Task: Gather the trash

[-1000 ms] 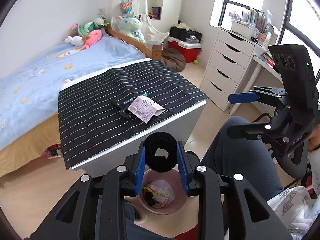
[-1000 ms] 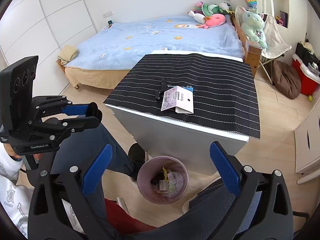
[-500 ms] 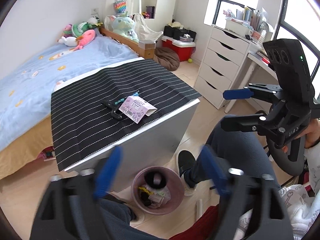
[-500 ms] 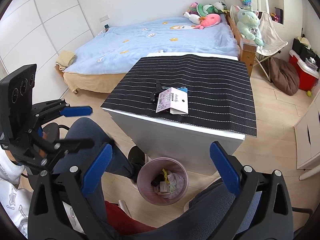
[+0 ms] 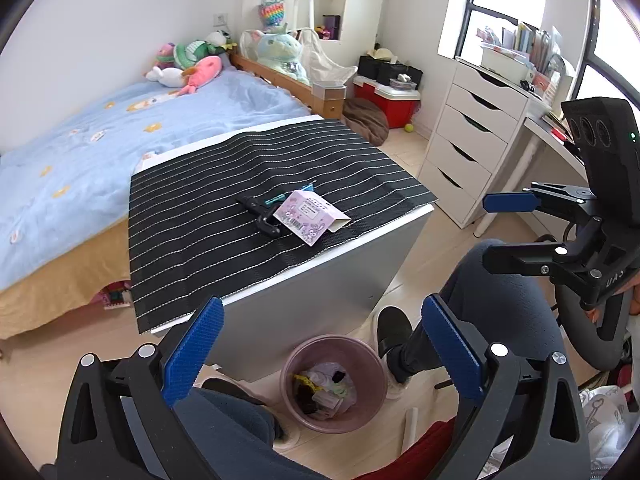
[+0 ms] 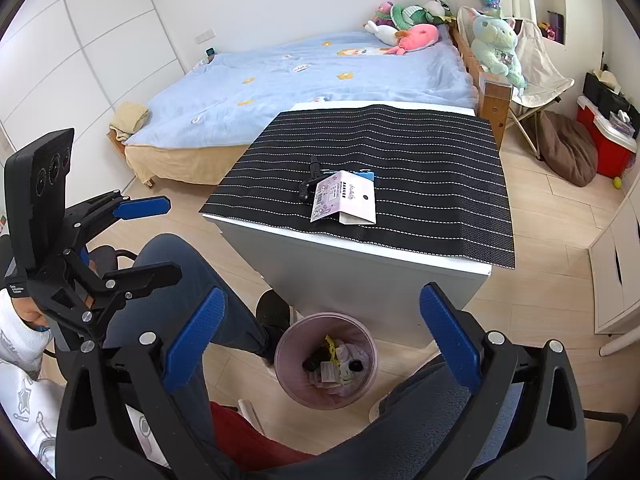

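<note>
1. The left gripper [image 5: 320, 344] hangs over the pink trash bin [image 5: 362, 414], its jaws opening with nothing between them.
2. The right gripper [image 6: 320, 336] is spread, empty.
3. A pink card package [image 5: 310, 218] lies on the striped table mat [image 5: 224, 208].

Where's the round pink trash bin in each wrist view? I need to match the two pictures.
Left wrist view: the round pink trash bin sits at bottom centre on the wooden floor, between the left gripper's blue fingers, in front of the white table.
Right wrist view: it is again at bottom centre, between the right gripper's fingers.
Shared landmark: the pink printed paper card lying on the black striped cloth.
</note>
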The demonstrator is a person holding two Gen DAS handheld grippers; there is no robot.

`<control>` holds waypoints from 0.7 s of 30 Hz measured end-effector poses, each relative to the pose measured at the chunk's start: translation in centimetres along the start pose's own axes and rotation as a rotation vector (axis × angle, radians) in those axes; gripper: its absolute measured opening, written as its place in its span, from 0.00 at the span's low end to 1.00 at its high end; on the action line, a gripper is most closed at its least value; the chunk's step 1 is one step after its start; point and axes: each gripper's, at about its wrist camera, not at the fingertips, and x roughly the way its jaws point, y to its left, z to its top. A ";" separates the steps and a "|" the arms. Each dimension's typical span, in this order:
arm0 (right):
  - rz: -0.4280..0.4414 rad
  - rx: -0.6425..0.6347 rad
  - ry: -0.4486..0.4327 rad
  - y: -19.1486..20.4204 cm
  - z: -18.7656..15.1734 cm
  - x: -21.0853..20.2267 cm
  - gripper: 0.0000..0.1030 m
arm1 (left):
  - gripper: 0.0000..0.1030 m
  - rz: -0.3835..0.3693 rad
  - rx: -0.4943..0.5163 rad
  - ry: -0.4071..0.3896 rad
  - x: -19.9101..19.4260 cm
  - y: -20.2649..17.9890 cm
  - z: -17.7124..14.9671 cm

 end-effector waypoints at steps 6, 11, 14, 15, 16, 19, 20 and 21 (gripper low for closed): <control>0.002 -0.002 0.009 0.2 0.3 0.5 0.94 | 0.93 0.004 -0.022 -0.007 -0.1 0.6 0.0; 0.018 0.013 0.012 0.2 1.4 0.9 0.94 | 0.93 0.011 -0.041 -0.020 -0.1 1.2 0.1; 0.017 0.017 0.021 0.0 2.3 1.4 0.94 | 0.93 0.016 -0.046 -0.022 -0.1 1.4 0.1; 0.010 0.013 0.024 0.0 2.7 1.6 0.94 | 0.93 0.017 -0.049 -0.025 -0.1 1.6 0.1; 0.003 0.003 0.025 0.1 3.0 1.8 0.94 | 0.93 0.019 -0.051 -0.029 -0.2 1.7 0.2; -0.021 -0.027 0.027 0.2 4.5 2.7 0.94 | 0.93 0.026 -0.065 -0.042 -0.3 2.3 0.4; -0.021 -0.029 0.029 0.3 4.9 2.9 0.94 | 0.93 0.027 -0.067 -0.045 -0.4 2.4 0.4; -0.023 -0.032 0.037 0.2 5.6 3.5 0.94 | 0.93 0.030 -0.070 -0.049 -0.5 2.6 0.4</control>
